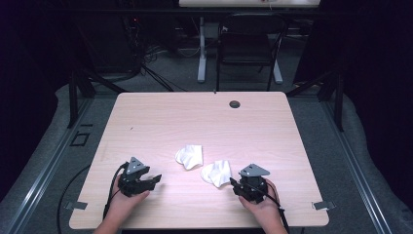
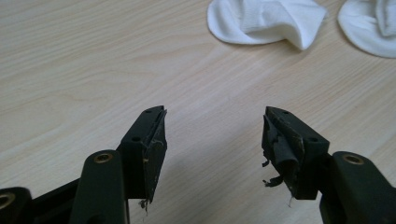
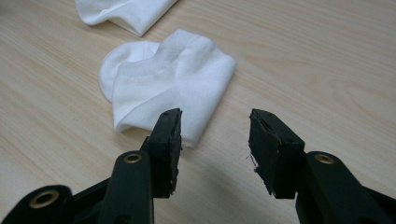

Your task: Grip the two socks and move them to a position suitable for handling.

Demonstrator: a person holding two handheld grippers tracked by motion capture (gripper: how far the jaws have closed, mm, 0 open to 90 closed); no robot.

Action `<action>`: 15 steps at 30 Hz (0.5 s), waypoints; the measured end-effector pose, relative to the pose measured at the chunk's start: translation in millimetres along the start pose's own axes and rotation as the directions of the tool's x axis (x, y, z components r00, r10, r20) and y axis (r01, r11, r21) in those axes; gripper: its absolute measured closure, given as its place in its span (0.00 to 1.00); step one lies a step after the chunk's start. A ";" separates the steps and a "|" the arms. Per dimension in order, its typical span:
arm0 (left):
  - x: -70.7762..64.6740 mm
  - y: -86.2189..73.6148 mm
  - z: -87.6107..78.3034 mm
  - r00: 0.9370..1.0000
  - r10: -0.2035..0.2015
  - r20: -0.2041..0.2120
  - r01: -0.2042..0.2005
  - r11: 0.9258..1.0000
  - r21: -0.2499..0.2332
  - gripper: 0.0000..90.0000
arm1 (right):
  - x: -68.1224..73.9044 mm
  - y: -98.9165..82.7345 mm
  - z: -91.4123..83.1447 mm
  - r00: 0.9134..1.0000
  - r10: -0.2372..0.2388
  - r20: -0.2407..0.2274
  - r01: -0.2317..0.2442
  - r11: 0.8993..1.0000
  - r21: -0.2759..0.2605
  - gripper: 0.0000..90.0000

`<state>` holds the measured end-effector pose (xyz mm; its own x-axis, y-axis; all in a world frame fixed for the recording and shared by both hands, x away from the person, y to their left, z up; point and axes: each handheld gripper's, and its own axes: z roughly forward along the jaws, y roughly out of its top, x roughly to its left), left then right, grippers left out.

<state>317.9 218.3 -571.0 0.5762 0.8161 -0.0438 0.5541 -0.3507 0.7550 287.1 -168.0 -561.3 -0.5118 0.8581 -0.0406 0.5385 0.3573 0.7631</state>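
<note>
Pale wood table (image 1: 146, 117) in a dark room, a chair (image 1: 246, 46) beyond its far edge. Two folded white socks lie side by side near the front. The left sock (image 1: 189, 156) runs roughly front to back, its rounded end toward the left gripper (image 1: 151, 181). The right sock (image 1: 217, 172) lies slanted, its squared folded end toward the right gripper (image 1: 234, 184), just in front of that gripper's jaws. Both grippers rest low over the table, jaws spread wide with nothing between them.
</note>
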 end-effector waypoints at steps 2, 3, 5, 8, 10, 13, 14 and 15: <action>-0.4 0.2 0.2 1.000 0.000 0.001 0.000 1.000 -0.002 0.45 | 0.2 -0.2 0.1 1.000 0.005 -0.005 -0.005 1.000 -0.011 0.61; -1.0 0.4 0.2 1.000 -0.002 0.004 0.002 1.000 -0.001 0.45 | -0.4 0.0 -0.1 1.000 0.012 -0.019 -0.012 1.000 -0.004 0.61; -1.9 0.9 0.2 1.000 0.001 0.002 -0.001 1.000 0.000 0.45 | -0.4 -0.3 -0.9 1.000 0.019 -0.015 -0.018 1.000 0.004 0.61; -3.4 1.3 0.0 1.000 0.000 0.003 0.000 1.000 -0.005 0.47 | -0.1 -1.4 0.1 0.999 0.030 -0.035 -0.030 0.999 0.013 0.64; -4.3 1.4 -0.3 1.000 0.002 0.008 -0.002 1.000 -0.011 0.49 | 0.7 -2.0 1.6 0.999 0.030 -0.045 -0.029 0.999 0.021 0.65; -5.4 1.6 -0.1 1.000 0.001 0.014 -0.001 1.000 -0.017 0.50 | 2.6 -2.4 3.2 0.998 0.021 -0.053 -0.019 0.999 0.038 0.65; -6.2 1.7 -0.4 1.000 0.004 0.012 -0.004 1.000 -0.014 0.51 | 3.7 -2.6 3.8 0.998 0.021 -0.059 -0.019 0.999 0.036 0.66; -7.0 1.8 -0.7 1.000 0.007 0.013 -0.007 1.000 -0.018 0.52 | 3.7 -2.7 4.1 0.998 0.015 -0.056 -0.013 0.999 0.036 0.66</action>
<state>314.5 212.2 -568.9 0.5877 0.8077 -0.0466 0.5390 -0.3479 0.7671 286.5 -164.3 -566.1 -0.5406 0.8413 0.0067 0.5689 0.3596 0.7396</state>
